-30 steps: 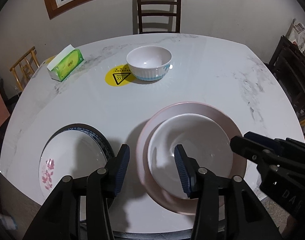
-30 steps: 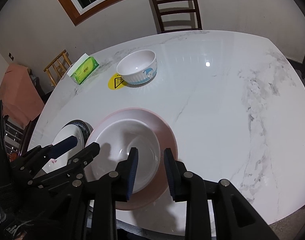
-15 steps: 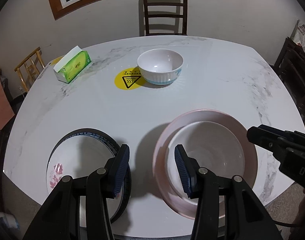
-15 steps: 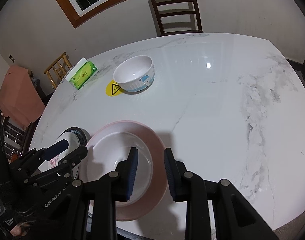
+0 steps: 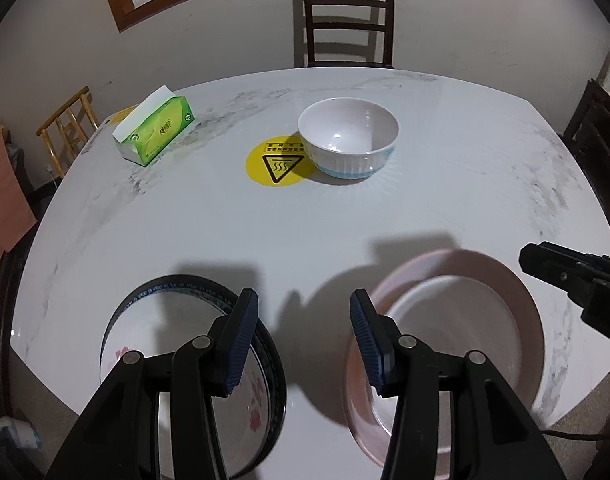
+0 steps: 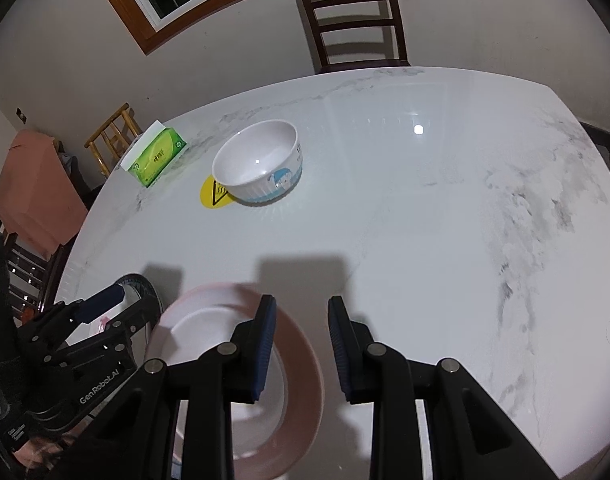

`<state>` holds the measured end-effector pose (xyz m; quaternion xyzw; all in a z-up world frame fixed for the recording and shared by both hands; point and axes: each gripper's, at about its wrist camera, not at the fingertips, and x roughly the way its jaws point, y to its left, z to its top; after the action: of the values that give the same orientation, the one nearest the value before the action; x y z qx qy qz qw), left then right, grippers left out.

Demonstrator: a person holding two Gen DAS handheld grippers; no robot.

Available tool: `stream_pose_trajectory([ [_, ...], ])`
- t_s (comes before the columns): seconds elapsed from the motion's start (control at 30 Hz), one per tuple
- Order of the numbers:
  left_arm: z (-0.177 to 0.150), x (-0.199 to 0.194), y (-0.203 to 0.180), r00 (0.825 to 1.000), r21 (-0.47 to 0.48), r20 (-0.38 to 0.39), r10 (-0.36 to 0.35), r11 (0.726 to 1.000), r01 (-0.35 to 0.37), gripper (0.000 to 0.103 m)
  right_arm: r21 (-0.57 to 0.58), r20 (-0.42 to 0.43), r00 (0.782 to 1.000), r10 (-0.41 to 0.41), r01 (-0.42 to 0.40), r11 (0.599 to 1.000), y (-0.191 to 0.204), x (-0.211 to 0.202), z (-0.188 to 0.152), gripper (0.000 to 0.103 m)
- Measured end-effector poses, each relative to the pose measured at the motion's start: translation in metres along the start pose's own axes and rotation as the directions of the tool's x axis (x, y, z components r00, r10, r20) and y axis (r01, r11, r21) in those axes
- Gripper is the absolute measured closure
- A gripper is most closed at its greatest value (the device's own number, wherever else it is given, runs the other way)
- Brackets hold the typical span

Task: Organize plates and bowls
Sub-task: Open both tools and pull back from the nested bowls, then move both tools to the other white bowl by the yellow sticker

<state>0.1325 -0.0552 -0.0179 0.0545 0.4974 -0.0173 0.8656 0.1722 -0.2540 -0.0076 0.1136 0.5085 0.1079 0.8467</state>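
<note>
A pink plate with a white bowl in it lies at the table's near edge, right of my open, empty left gripper. A white flowered plate on a dark-rimmed plate lies under the left finger. A white ribbed bowl with blue print stands mid-table. In the right wrist view my right gripper is open and empty above the pink plate's right rim; the ribbed bowl is far ahead, and the left gripper shows at left.
A green tissue box sits at the far left of the white marble table. A yellow warning sticker lies beside the ribbed bowl. A dark chair stands behind the table, a wooden chair at left.
Both grippers have pulled back and up from the table. The pink plate with its bowl and the flowered plate now sit lower in both views. Nothing was grasped.
</note>
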Motion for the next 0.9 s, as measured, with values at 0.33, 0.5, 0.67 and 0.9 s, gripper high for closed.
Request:
stream_pose_trajectory([
  [0.33, 0.023, 0.03, 0.005, 0.999, -0.011, -0.035, 0.017, 1.0, -0.018, 0.058, 0.014, 0.025, 0.998, 0.055, -0.055, 0.998, -0.013, 0.022, 0.029, 0.076],
  [0.5, 0.038, 0.045, 0.007, 0.999, -0.019, -0.047, 0.02, 1.0, -0.021, 0.058, 0.017, 0.022, 0.998, 0.064, -0.064, 0.998, -0.018, 0.036, 0.048, 0.076],
  [0.67, 0.057, 0.059, 0.01, 0.998, -0.032, -0.057, 0.009, 0.999, -0.011, 0.058, 0.017, 0.01, 0.997, 0.078, -0.078, 0.997, -0.019, 0.05, 0.07, 0.076],
  [0.9, 0.083, 0.072, 0.019, 0.998, -0.087, -0.054, -0.042, 0.995, 0.037, 0.058, 0.011, 0.008, 0.993, 0.114, -0.114, 0.993, -0.015, 0.066, 0.097, 0.074],
])
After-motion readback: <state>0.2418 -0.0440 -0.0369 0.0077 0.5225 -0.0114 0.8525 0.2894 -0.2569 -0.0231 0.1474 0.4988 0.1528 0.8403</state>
